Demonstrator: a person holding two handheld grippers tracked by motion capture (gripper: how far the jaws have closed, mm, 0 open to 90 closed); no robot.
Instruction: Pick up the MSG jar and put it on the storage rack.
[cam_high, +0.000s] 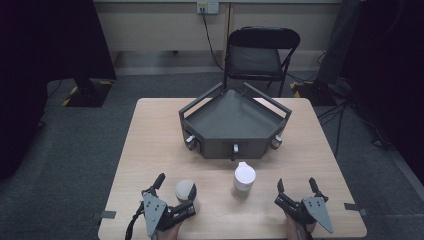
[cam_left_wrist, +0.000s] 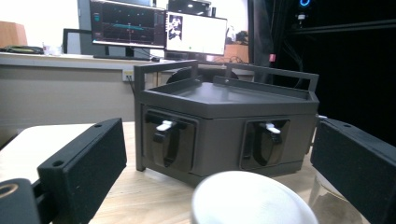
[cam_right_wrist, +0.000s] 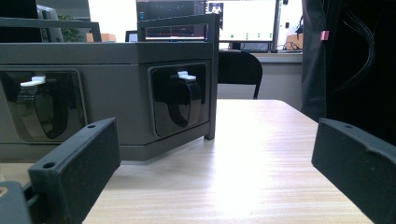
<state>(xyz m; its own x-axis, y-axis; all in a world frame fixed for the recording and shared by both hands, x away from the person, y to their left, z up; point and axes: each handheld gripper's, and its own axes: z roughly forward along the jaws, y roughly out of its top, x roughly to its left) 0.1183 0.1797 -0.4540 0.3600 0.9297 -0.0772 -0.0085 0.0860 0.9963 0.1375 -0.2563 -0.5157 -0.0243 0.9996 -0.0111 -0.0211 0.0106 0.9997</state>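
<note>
High view. Pale wooden table, rectangular, on grey carpet. Far centre of it: dark grey angular metal tray-box with raised rails and three latch handles along its near faces. Behind the table: black folding chair. Near centre: white plastic lidded cup, upright, standing alone, between the two grippers. Near left: left gripper, black with a grey three-cornered plate, held in a hand entering from the near edge, pointing far and slightly right; its jaws stand either side of a grey round-lidded clear container, the right jaw close against it. Near right: right gripper, same make, held level on the near edge and pointing far, jaws spread with nothing between them, well apart from the white cup.

Left gripper view. Two black padded jaws wide apart at left and right edges; the grey round lid of the container sits low between them, its clear wall just beside the right jaw; whether the pad presses on it cannot be told. The tray-box stands beyond, two latches facing. Monitors far behind; their writing is too small to read.

Right gripper view. Jaws apart over bare table; tray-box corner at left, with two latches. No legible label.
</note>
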